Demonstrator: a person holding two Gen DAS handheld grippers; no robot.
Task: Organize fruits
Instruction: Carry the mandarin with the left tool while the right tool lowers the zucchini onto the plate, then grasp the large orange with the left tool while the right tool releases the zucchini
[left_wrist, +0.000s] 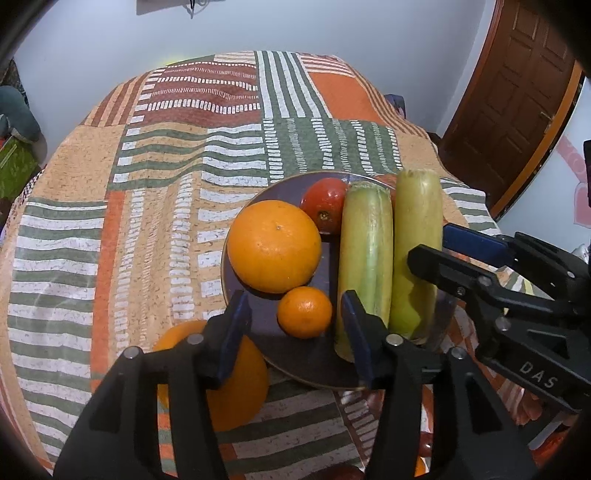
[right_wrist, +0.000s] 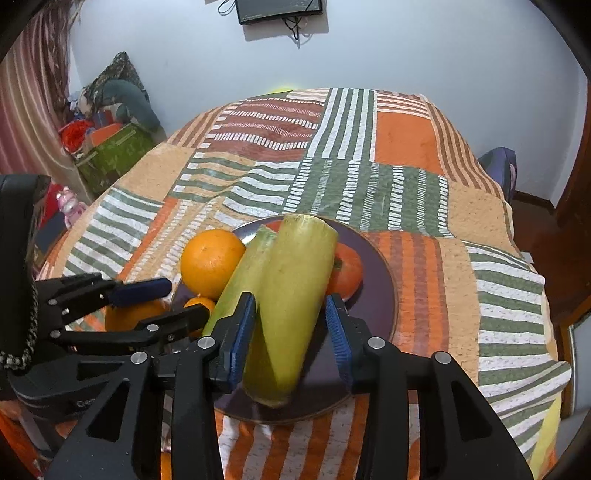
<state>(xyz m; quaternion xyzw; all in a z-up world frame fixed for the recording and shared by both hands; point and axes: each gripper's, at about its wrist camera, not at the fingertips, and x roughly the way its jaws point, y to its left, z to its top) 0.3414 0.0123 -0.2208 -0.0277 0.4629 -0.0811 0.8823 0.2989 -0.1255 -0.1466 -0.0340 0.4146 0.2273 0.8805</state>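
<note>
A dark plate (left_wrist: 236, 280) sits on the cloth-covered surface (left_wrist: 110, 236), whose cloth is patterned in orange, green and white stripes. On the plate lie a big orange (left_wrist: 274, 246), a small orange (left_wrist: 304, 312) just in front of it and touching it, a tomato (left_wrist: 325, 205) behind, and two pale green marrows (left_wrist: 365, 266) side by side, running from the near rim towards the far rim. The right marrow (left_wrist: 415, 251) rests against the left one. A second tomato (right_wrist: 345, 271) shows in the right wrist view, on the far right side of the plate, partly hidden by the marrows. Another orange (left_wrist: 240, 384) lies on the cloth just off the near left rim of the plate, partly behind the left gripper.

The left gripper (left_wrist: 297, 336) hovers over the near edge of the plate with its jaws wide apart and nothing between them; the small orange sits just ahead of the gap. Its left blue pad (left_wrist: 232, 338) stands over the loose orange, and its right pad is in front of the near end of the left marrow.

The right gripper (right_wrist: 291, 332) reaches in over the plate's near right side. Its jaws are open, straddling the near part of the right marrow (right_wrist: 291, 302); a gap shows on the right side, and the left pad (right_wrist: 242, 332) looks close to or against the marrow's skin. Whether the marrow is lifted off the plate I cannot tell.

A wooden door (left_wrist: 517, 92) stands at the right, and a screen (right_wrist: 280, 9) hangs on the far wall.
</note>
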